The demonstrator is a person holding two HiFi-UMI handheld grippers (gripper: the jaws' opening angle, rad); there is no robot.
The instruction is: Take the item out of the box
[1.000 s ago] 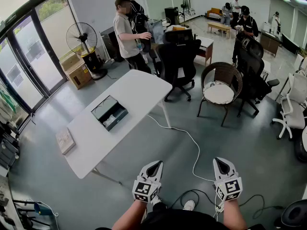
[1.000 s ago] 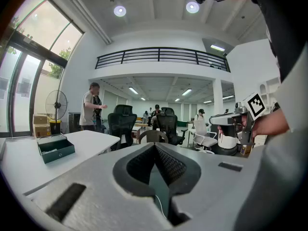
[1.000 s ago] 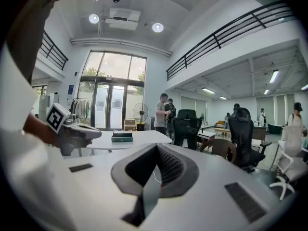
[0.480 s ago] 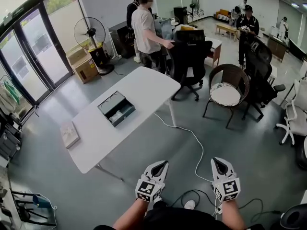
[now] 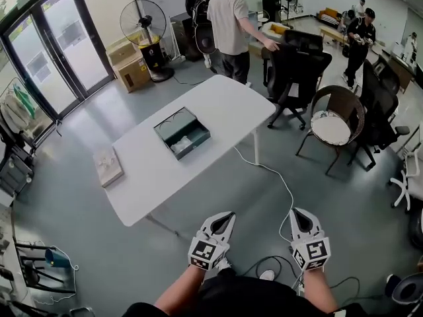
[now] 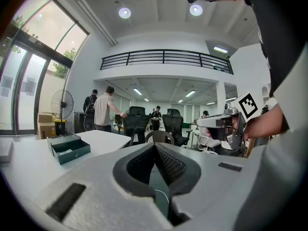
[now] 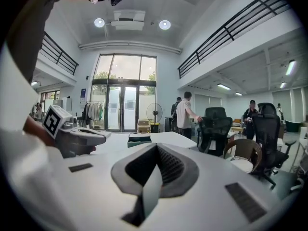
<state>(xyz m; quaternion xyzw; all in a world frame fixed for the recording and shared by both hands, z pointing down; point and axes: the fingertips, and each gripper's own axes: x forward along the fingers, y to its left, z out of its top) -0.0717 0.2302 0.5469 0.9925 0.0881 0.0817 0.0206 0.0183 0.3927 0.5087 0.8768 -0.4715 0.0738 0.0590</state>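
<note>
An open dark green box (image 5: 183, 133) lies on the white table (image 5: 218, 104), with a pale item (image 5: 180, 145) inside it. It also shows in the left gripper view as the box (image 6: 69, 147) and in the right gripper view as the box (image 7: 139, 139). My left gripper (image 5: 229, 215) and right gripper (image 5: 295, 212) are held low near my body, well short of the table. Both are shut with nothing between the jaws.
A flat book-like thing (image 5: 108, 166) lies at the table's left end. A person (image 5: 232, 22) stands behind the table beside black office chairs (image 5: 297, 65). A wicker chair (image 5: 336, 121), a fan (image 5: 147, 25), cardboard boxes (image 5: 134, 70) and a floor cable (image 5: 277, 183) surround it.
The view has come closer to the table, and the box sits further right and lower in the frame. The person behind the table has walked right to the chair. Both grippers stay shut.
</note>
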